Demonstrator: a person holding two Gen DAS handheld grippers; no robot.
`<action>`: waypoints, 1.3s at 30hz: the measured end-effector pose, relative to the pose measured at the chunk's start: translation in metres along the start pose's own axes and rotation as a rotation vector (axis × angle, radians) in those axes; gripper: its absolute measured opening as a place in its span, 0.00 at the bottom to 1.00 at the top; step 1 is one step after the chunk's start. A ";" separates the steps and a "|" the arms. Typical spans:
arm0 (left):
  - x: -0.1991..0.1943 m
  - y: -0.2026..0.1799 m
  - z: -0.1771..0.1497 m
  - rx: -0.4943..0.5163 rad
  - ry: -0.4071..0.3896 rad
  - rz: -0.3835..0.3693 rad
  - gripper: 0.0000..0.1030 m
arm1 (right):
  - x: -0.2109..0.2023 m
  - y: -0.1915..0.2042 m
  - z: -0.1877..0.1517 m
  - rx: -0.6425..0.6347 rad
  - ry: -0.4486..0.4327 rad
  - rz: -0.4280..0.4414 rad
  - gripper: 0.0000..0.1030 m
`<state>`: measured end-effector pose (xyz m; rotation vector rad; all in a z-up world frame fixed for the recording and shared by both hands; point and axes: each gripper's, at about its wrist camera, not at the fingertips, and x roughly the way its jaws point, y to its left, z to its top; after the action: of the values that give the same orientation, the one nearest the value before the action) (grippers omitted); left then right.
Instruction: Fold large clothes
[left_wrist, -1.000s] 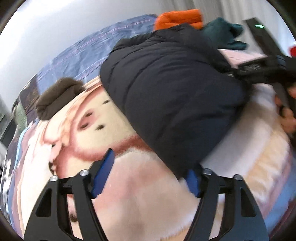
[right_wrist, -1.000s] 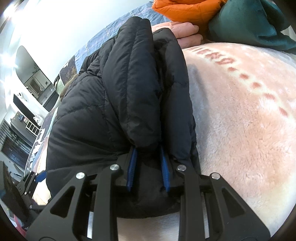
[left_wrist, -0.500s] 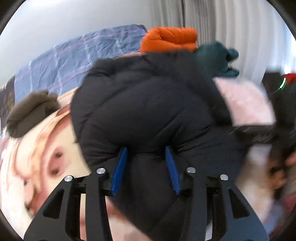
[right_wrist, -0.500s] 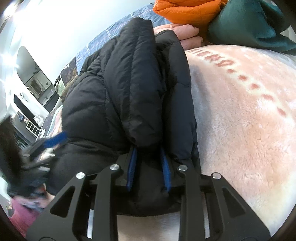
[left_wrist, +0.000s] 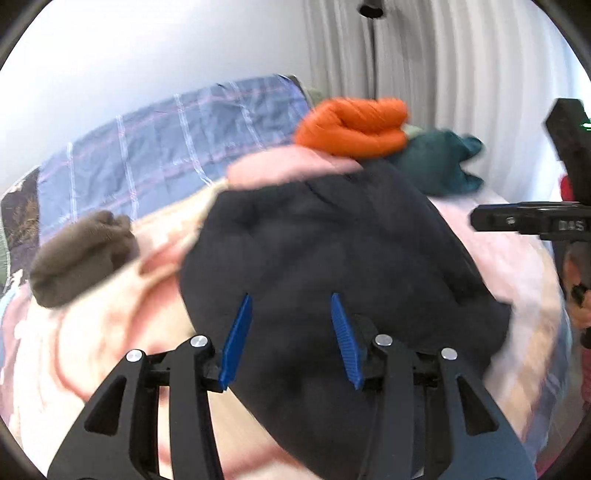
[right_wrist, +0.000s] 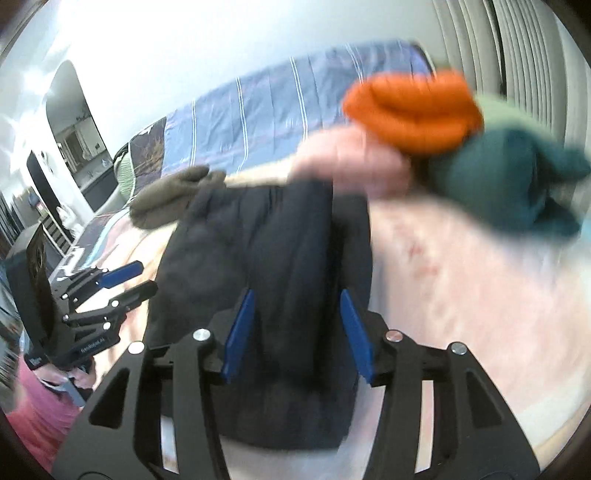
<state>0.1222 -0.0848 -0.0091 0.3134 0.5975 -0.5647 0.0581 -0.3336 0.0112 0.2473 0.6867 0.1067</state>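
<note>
Black and quilted, the puffer jacket lay bundled mid-frame on the pink fleece blanket, while the left gripper and right gripper hung half-spread over it, gripping nothing, apparently letting the fold settle.

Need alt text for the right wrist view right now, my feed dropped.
A folded black puffer jacket lies on a pink fleece blanket, with the right gripper open just above its near end. Behind sit an orange garment and a teal one; the left gripper shows at left.
</note>
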 end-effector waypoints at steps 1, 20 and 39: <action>0.008 0.007 0.010 -0.015 0.002 0.011 0.46 | 0.006 0.003 0.013 -0.022 -0.012 -0.009 0.49; 0.130 0.051 -0.002 -0.112 0.214 0.047 0.70 | 0.170 -0.037 0.008 0.079 0.228 -0.068 0.51; 0.195 0.065 0.037 -0.114 0.300 0.127 0.54 | 0.169 -0.036 0.003 0.072 0.206 -0.045 0.55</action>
<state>0.3090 -0.1280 -0.0907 0.3281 0.8891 -0.3618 0.1910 -0.3385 -0.0993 0.2924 0.9017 0.0650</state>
